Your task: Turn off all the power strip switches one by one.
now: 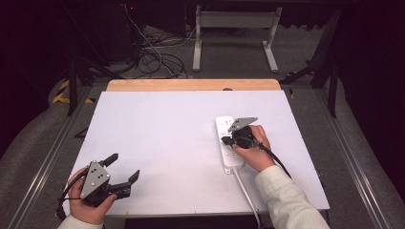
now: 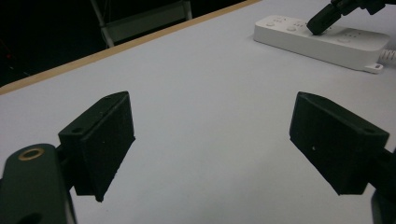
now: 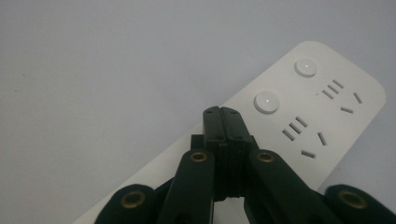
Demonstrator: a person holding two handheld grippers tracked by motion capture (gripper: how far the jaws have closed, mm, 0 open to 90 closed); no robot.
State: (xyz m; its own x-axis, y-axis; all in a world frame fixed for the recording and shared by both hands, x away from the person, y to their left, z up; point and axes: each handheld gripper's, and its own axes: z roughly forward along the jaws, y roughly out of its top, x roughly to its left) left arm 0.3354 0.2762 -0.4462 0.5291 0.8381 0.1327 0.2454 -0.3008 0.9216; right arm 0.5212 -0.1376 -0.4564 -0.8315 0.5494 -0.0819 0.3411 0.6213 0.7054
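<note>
A white power strip [image 1: 228,143] lies lengthwise on the white table [image 1: 167,138], right of centre, its cord [image 1: 246,191] running off the near edge. My right gripper [image 1: 224,141] is shut with nothing between its jaws, and its tip rests on the strip's top [image 3: 322,107] beside a round button [image 3: 266,101]. In the left gripper view the same tip [image 2: 317,25] presses down on the strip [image 2: 327,39]. My left gripper [image 1: 125,168] is open and empty, held low over the near left corner; its pads [image 2: 100,140] stand wide apart above bare table.
A bare wooden strip [image 1: 191,85] edges the table's far side. Beyond it the floor holds tangled cables [image 1: 157,57] and a white metal frame [image 1: 234,33]. Metal rails [image 1: 43,162] run along both sides of the table.
</note>
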